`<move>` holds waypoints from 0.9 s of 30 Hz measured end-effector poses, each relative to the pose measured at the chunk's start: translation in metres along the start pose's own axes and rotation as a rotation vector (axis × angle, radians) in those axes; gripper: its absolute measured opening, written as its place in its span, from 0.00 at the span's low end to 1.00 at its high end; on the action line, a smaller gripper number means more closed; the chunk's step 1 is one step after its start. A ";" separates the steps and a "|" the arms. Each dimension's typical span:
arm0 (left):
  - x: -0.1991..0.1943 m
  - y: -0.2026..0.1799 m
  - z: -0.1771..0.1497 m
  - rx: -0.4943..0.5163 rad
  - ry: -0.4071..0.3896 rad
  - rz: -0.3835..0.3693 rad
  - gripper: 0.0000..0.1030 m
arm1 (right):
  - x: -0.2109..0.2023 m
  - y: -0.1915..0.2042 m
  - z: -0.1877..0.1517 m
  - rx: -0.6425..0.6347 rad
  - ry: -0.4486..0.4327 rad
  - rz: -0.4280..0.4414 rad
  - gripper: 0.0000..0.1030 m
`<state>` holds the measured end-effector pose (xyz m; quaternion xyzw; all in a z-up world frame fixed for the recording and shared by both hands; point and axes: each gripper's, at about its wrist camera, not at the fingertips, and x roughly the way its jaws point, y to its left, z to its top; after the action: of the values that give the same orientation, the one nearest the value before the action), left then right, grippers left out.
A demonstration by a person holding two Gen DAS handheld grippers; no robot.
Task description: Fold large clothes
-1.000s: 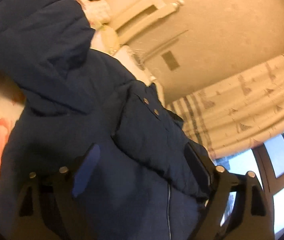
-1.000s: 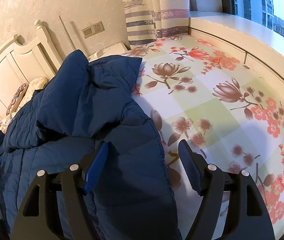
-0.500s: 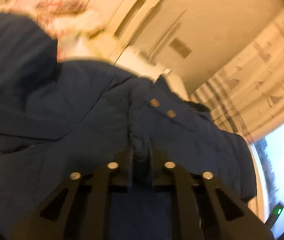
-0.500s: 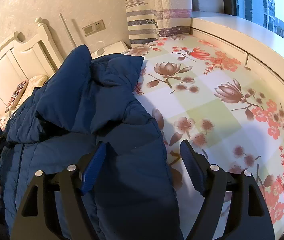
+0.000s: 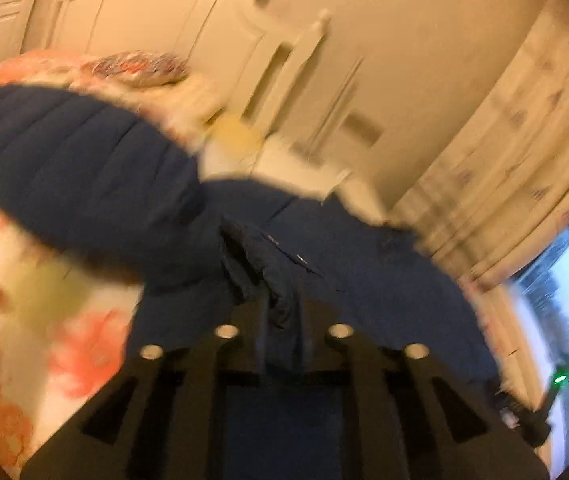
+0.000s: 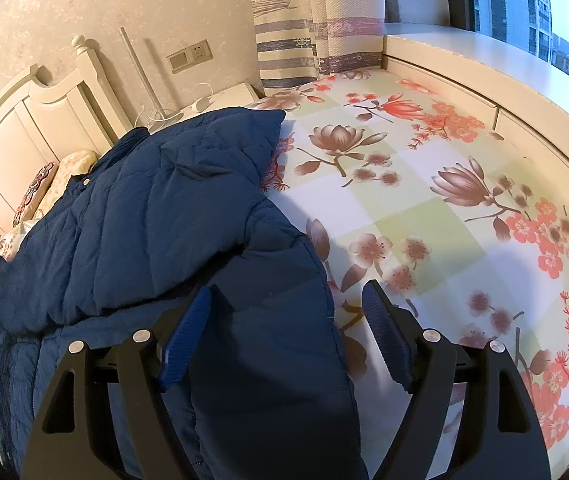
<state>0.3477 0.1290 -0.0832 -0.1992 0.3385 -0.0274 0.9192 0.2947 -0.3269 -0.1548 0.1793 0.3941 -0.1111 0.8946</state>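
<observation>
A large navy quilted jacket (image 6: 144, 216) lies on a floral bedsheet (image 6: 464, 220), its top part folded over its body. My right gripper (image 6: 288, 320) is open and hovers over the jacket's right edge, its blue pads to either side of the fabric. In the blurred left wrist view the jacket (image 5: 84, 176) fills the middle. My left gripper (image 5: 282, 316) is shut on a bunched fold of the jacket's fabric near the snap placket.
A white headboard (image 6: 24, 120) and pillows (image 6: 40, 188) stand at the back left, with a small white nightstand (image 6: 220, 100) and curtains (image 6: 304, 20) behind. A window ledge (image 6: 484, 64) runs along the right of the bed.
My left gripper closed on a fold of the jacket and has pulled it along, the view swinging toward the headboard. The jacket's upper part has dropped flatter. My right gripper stayed open, nearly still.
</observation>
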 end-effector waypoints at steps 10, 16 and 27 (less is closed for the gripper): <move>-0.005 -0.084 -0.002 0.346 -0.137 0.213 0.97 | 0.000 -0.001 0.001 0.001 -0.001 -0.003 0.74; 0.095 -0.081 -0.026 0.389 0.155 0.275 0.98 | -0.002 -0.004 0.000 0.012 -0.008 -0.005 0.74; 0.025 -0.059 -0.027 0.292 -0.124 -0.035 0.98 | -0.054 0.037 -0.008 -0.203 -0.265 0.016 0.69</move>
<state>0.3549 0.0608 -0.0942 -0.0706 0.2699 -0.0798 0.9570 0.2662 -0.2866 -0.1103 0.0749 0.2804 -0.0860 0.9531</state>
